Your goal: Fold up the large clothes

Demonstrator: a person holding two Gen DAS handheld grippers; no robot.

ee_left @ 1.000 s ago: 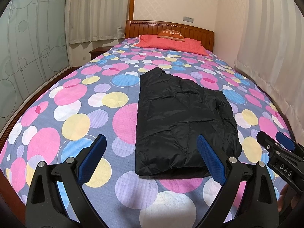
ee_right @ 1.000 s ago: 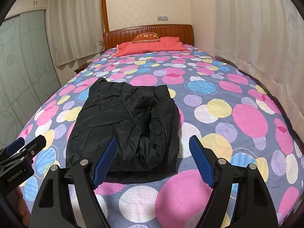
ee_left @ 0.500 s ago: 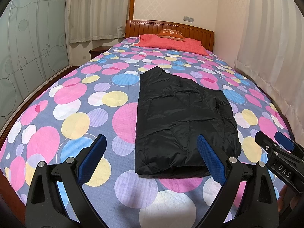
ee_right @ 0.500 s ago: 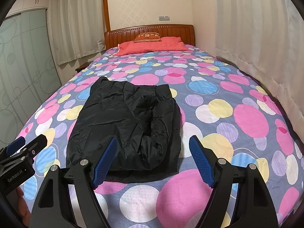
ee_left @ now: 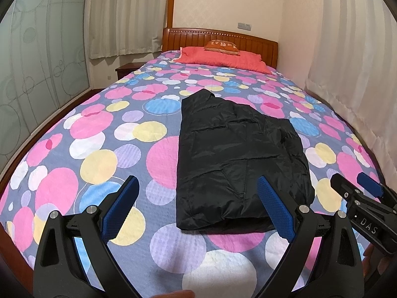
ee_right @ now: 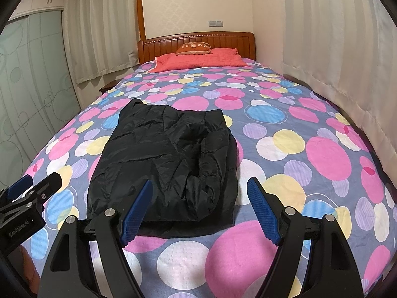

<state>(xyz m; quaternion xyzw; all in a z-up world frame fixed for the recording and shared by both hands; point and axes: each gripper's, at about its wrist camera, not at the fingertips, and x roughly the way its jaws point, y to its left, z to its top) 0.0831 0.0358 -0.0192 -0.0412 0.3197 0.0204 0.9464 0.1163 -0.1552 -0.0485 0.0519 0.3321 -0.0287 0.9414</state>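
Observation:
A black padded jacket lies folded lengthwise into a long rectangle in the middle of the bed, its near hem toward me. My left gripper hovers above the bedspread just short of that hem, jaws wide open with nothing between them. My right gripper hangs likewise over the jacket's near right corner, open and empty. Each gripper shows at the edge of the other's view: the right gripper and the left gripper.
The bed carries a bedspread with pink, yellow and blue circles. A red pillow and an orange cushion lie against the wooden headboard. Curtains hang along the right wall; a glass wardrobe stands left.

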